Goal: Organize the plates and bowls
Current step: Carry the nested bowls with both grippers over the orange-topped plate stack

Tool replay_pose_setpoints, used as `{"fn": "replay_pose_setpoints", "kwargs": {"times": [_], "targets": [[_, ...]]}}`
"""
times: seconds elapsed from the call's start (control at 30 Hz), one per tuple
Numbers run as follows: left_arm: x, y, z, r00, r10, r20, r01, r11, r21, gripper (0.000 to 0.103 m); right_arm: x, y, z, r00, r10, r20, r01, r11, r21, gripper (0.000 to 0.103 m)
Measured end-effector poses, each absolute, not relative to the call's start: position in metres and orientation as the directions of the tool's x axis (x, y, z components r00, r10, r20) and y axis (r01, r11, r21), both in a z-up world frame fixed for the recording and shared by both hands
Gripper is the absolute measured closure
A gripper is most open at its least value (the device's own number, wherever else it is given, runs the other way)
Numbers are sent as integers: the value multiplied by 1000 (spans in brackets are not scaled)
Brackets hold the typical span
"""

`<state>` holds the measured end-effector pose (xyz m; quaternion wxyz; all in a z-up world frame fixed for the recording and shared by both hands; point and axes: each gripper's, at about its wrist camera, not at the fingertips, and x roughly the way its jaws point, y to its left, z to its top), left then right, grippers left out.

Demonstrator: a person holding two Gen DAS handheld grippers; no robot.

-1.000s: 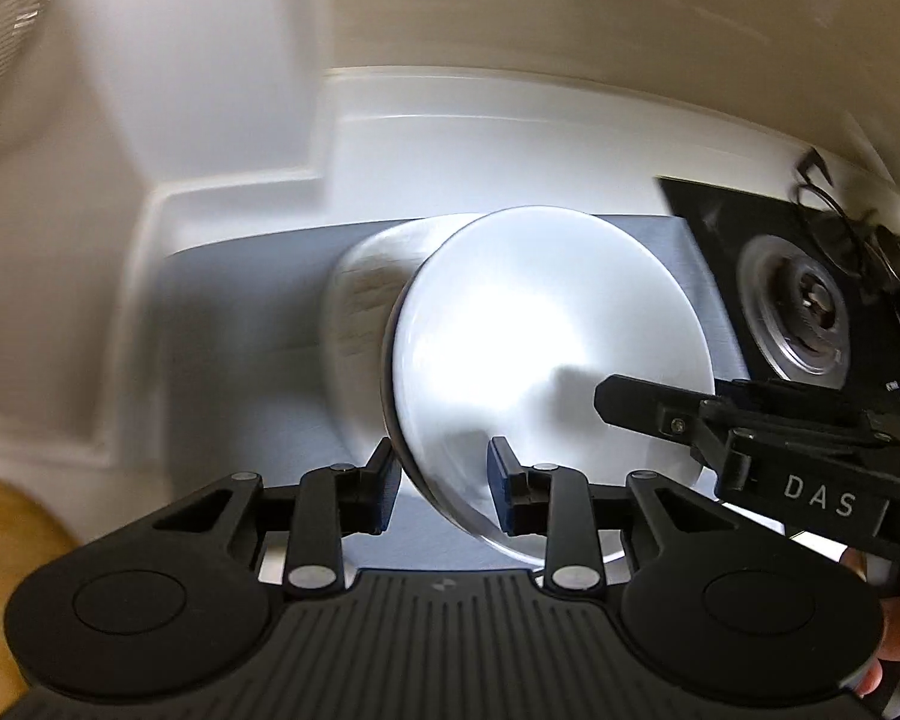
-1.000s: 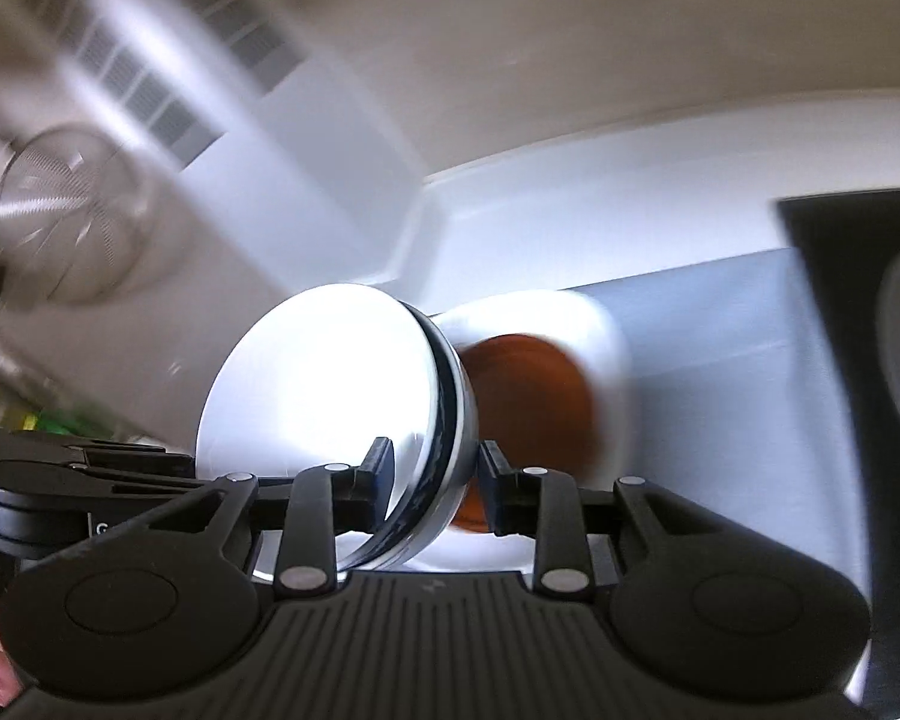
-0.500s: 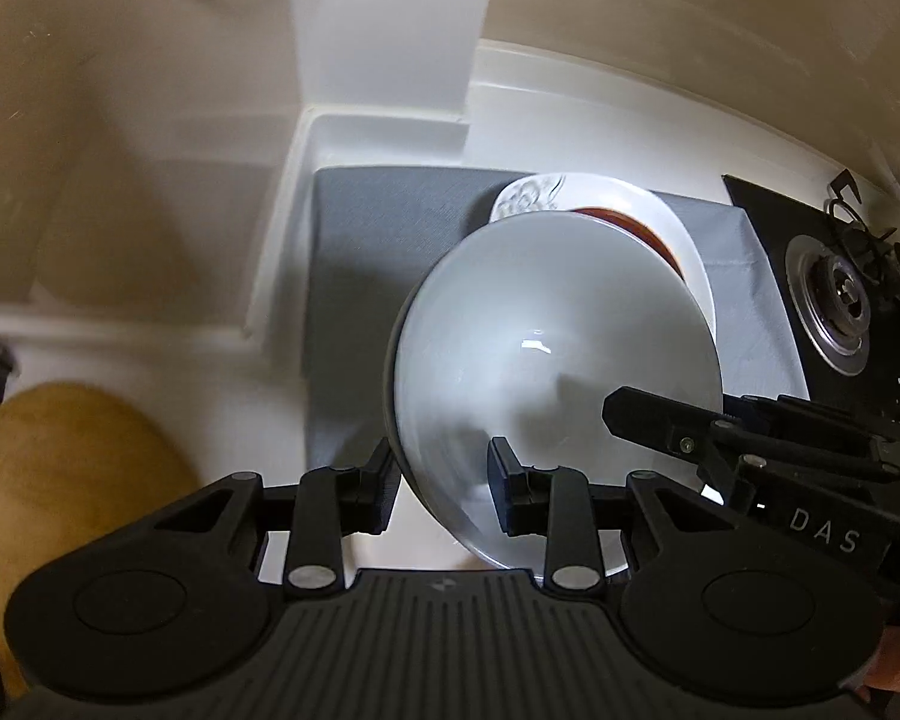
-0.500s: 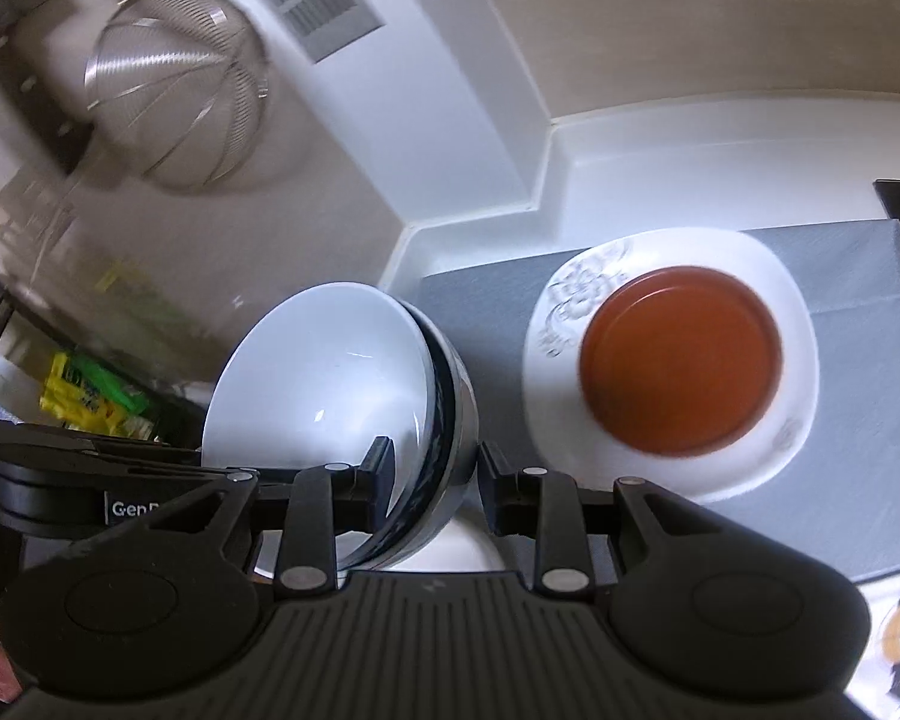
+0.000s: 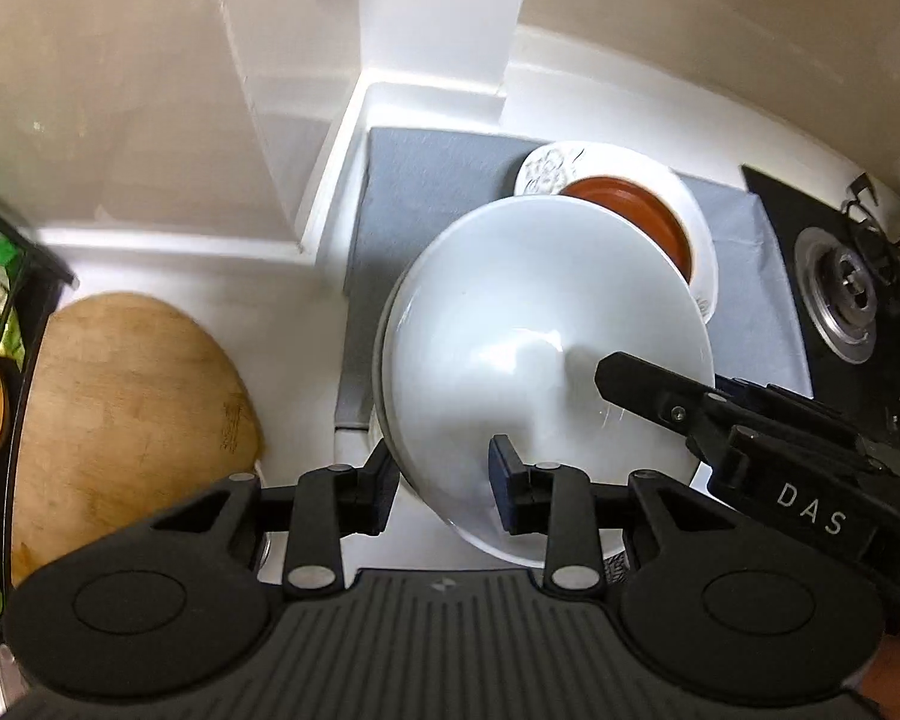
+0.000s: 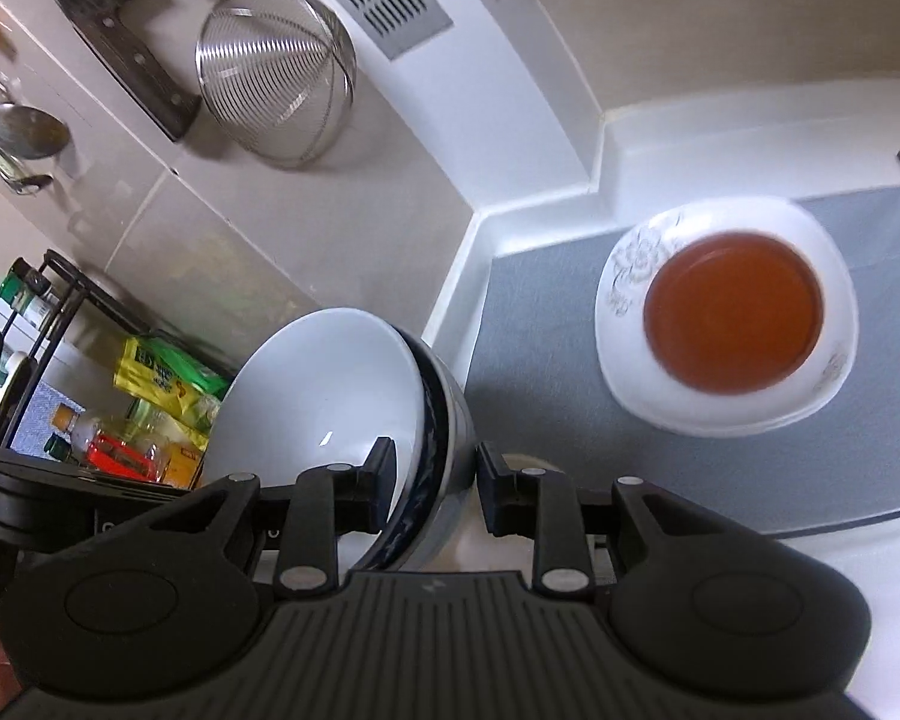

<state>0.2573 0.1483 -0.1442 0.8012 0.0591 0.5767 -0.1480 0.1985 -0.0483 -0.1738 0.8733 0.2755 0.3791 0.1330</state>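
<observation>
Both grippers are clamping the white bowl's (image 5: 528,330) rim, left gripper (image 5: 441,480) and right gripper (image 6: 432,480), carrying it above the near-left of the mat (image 6: 540,420). Next, I'd judge, lowering it level beside the plate (image 6: 810,408).

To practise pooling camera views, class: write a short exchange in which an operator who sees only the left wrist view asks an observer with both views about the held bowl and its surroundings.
Operator: From the left wrist view I see only the inside of the white bowl. What is its outside like?
Observer: The right wrist view shows a dark blue pattern on its outer wall.
Operator: The bowl hides part of the brown dish. How does it sit?
Observer: It sits whole in the middle of the white plate, with nothing visible on it.
Operator: Is anything on the wall?
Observer: A wire strainer hangs there.
</observation>
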Motion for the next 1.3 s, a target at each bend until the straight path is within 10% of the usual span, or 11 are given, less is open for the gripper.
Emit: {"fn": "replay_pose_setpoints", "kwargs": {"times": [1.3], "targets": [[278, 164, -273, 194, -167, -967, 262, 959, -113, 72, 212, -16, -279, 537, 369, -759, 56, 882, 468, 67]]}}
